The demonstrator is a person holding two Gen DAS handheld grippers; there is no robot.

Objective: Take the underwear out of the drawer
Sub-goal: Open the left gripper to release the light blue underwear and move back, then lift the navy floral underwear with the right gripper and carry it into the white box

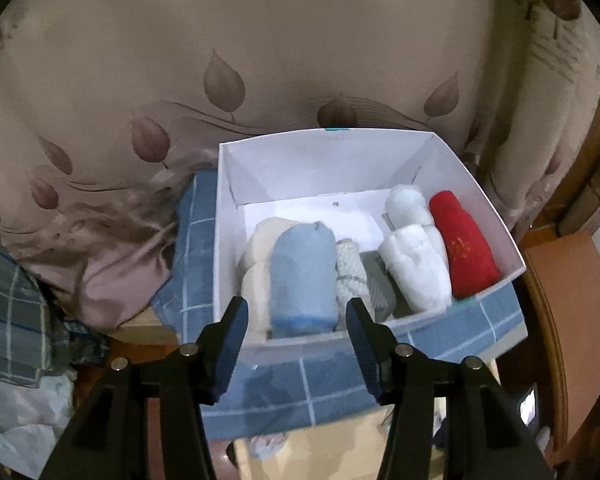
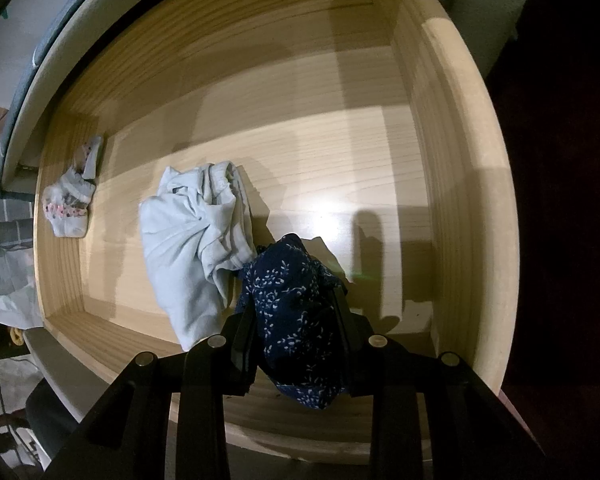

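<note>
In the right wrist view my right gripper [image 2: 296, 316] is shut on navy underwear with a small white print [image 2: 296, 320], bunched between its fingers inside the wooden drawer [image 2: 452, 200]. A pale crumpled garment [image 2: 196, 240] lies just to its left on the drawer floor. A small white piece with pink dots [image 2: 70, 208] rests in the far left corner. In the left wrist view my left gripper [image 1: 298, 320] stands open over the near edge of a white box [image 1: 496, 216]. Nothing is between its fingers. A light blue roll [image 1: 304, 276] lies in the box just beyond them.
The white box also holds a cream roll [image 1: 256, 256], a patterned roll [image 1: 352, 276], white rolls [image 1: 412, 256] and a red roll [image 1: 466, 252]. It sits on a blue checked cloth [image 1: 300, 392]. A leaf-printed fabric [image 1: 220, 80] rises behind it. A wooden piece of furniture [image 1: 560, 300] stands at the right.
</note>
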